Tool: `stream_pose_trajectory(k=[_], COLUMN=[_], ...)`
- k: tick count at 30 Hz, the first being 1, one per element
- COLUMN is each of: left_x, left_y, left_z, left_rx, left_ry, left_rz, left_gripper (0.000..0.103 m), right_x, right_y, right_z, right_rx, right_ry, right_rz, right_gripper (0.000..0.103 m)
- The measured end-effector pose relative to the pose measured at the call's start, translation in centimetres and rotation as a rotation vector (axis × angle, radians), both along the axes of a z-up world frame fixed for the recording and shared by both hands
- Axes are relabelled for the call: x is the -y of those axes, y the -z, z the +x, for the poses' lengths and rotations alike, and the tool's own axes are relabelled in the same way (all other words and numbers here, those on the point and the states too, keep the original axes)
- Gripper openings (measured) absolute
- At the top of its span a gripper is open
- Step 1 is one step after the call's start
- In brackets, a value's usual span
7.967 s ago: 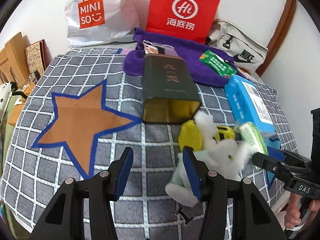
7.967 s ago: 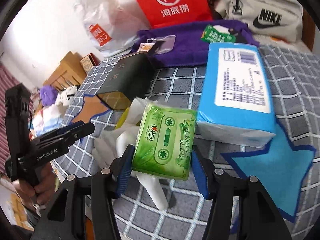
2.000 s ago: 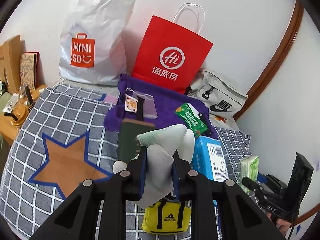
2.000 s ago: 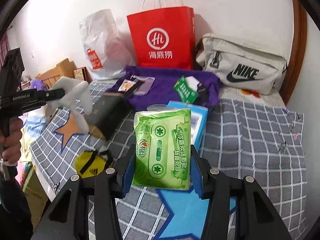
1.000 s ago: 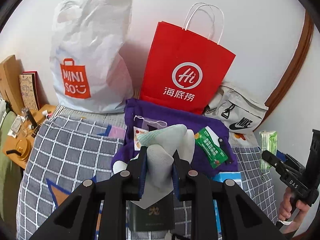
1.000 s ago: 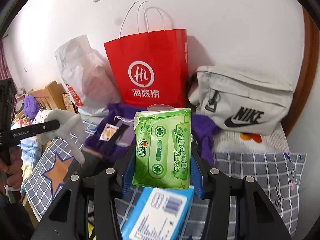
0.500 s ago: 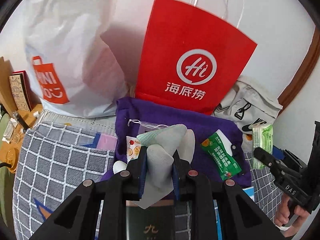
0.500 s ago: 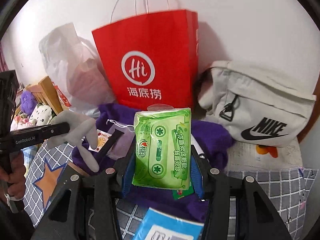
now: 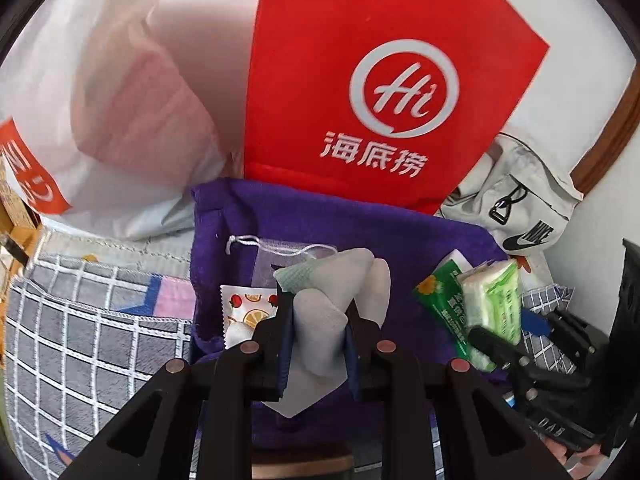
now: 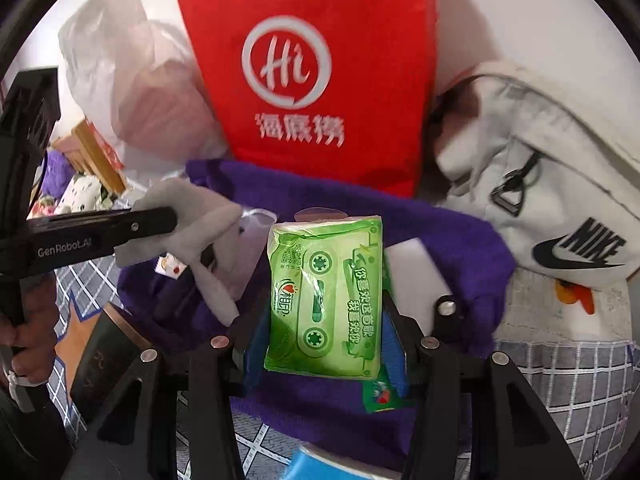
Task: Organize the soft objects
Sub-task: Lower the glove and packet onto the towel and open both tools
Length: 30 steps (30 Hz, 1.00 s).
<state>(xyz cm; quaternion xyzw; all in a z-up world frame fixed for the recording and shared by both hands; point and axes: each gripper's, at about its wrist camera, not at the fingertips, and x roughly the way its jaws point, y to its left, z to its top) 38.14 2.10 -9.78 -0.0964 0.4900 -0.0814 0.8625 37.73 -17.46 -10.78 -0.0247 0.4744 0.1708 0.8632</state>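
My left gripper is shut on a bundle of grey-white socks and hangs just above the purple towel. My right gripper is shut on a green tissue pack, also over the purple towel. From the right wrist view the left gripper with the socks is at the left. In the left wrist view the right gripper with the green pack sits at the right.
A red paper bag and a white plastic bag stand behind the towel against the wall. A grey Nike bag lies at the right. On the towel lie a small drawstring pouch, a fruit-print packet and a green sachet.
Both grippers have moved forward and down toward the purple towel with their loads; the red bag and the Nike bag now look much larger and closer.
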Motion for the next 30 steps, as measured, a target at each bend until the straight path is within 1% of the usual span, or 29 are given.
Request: stream_pose_trajectory(k=[2,4,8,12,18,20,22,23,24,25,27,29,30], left_x=[0.0,-0.1,-0.1,0.0,0.1,0.2,0.5,0.6,0.7,0.7,0.8,1.0,1.1], left_y=[0.6,0.9,1.9,2.7,3.3,3.4,3.5,3.5,3.4,3.2,2.7,2.3,2.0], left_z=[0.4,0.7,1.1,1.4,1.6,1.8,2.0,2.0,1.9,1.9,1.7,1.5,1.5], left_rx=[-0.019,-0.019,-0.048,-0.078,-0.095,-0.096,-0.095,-0.09,-0.082,-0.077,-0.065,-0.051,-0.046], left_ry=[0.009,0.01,0.014,0.017,0.023,0.028,0.029,0.028,0.029,0.028,0.021,0.016,0.012], left_rz=[0.003,0.012,0.004,0.002,0.004,0.003,0.005,0.006,0.007,0.011,0.033,0.063,0.078], left_gripper=[0.021,0.022,0.022,0.024,0.029,0.032,0.045,0.048,0.053,0.059,0.067,0.068,0.068], right_x=[-0.7,-1.1,-2.0,-2.0,-1.9,-1.9,-1.9,-1.9,-1.9,-1.8,-1.4,-1.0,-0.8], right_y=[1.1,1.8,3.5,4.3,4.5,4.5,4.4,4.4,4.3,4.2,3.7,3.2,2.9], right_z=[0.4,0.7,1.1,1.4,1.3,1.3,1.4,1.4,1.5,1.5,1.5,1.4,1.3], right_rx=[-0.029,-0.048,-0.085,-0.112,-0.114,-0.116,-0.115,-0.115,-0.115,-0.113,-0.093,-0.072,-0.064], right_ry=[-0.012,-0.021,-0.03,-0.028,-0.021,-0.022,-0.023,-0.023,-0.021,-0.017,0.003,0.033,0.04], right_rz=[-0.009,-0.018,-0.028,-0.028,-0.026,-0.026,-0.023,-0.019,-0.011,-0.002,0.023,0.041,0.052], right_gripper=[0.049,0.049,0.05,0.05,0.051,0.051,0.051,0.053,0.06,0.064,0.08,0.086,0.086])
